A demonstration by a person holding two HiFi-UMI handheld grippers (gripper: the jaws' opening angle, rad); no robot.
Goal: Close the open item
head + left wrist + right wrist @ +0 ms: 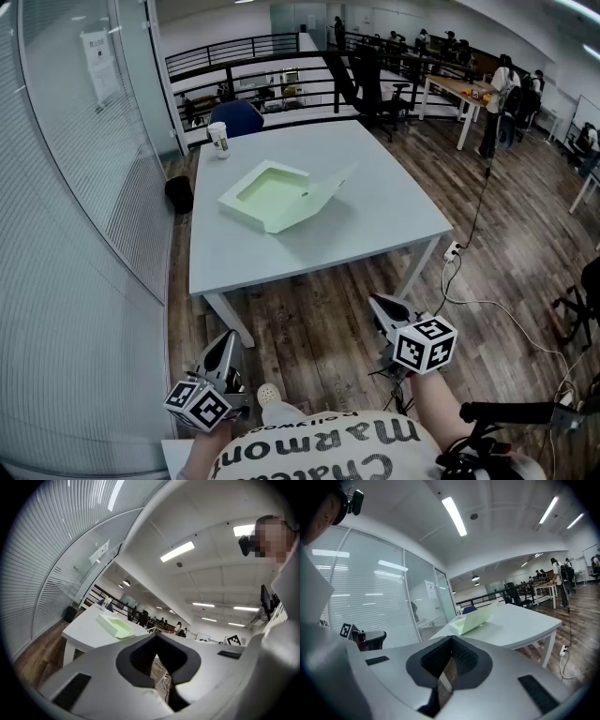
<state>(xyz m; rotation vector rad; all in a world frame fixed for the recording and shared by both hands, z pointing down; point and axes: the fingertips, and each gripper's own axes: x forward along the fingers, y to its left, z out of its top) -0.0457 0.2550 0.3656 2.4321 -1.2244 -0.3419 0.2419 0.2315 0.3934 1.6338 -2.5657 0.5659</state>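
A pale green box (pixel 274 192) lies open on the white table (pixel 384 202), its lid (pixel 323 190) tilted up on the right side. The box also shows far ahead in the left gripper view (pixel 115 626) and in the right gripper view (pixel 475 618). Both grippers hang low over the wooden floor, well short of the table's near edge. My left gripper (pixel 228 337) points toward the table with its jaws shut and nothing between them. My right gripper (pixel 375 301) is likewise shut and empty, its tips meeting (pixel 451 640).
A paper cup (pixel 218 139) stands at the table's far left corner, with a blue chair (pixel 236 117) behind it. A glass wall with blinds (pixel 84 216) runs along the left, a black bin (pixel 179 194) at its foot. A power strip and cable (pixel 452 251) lie right of the table.
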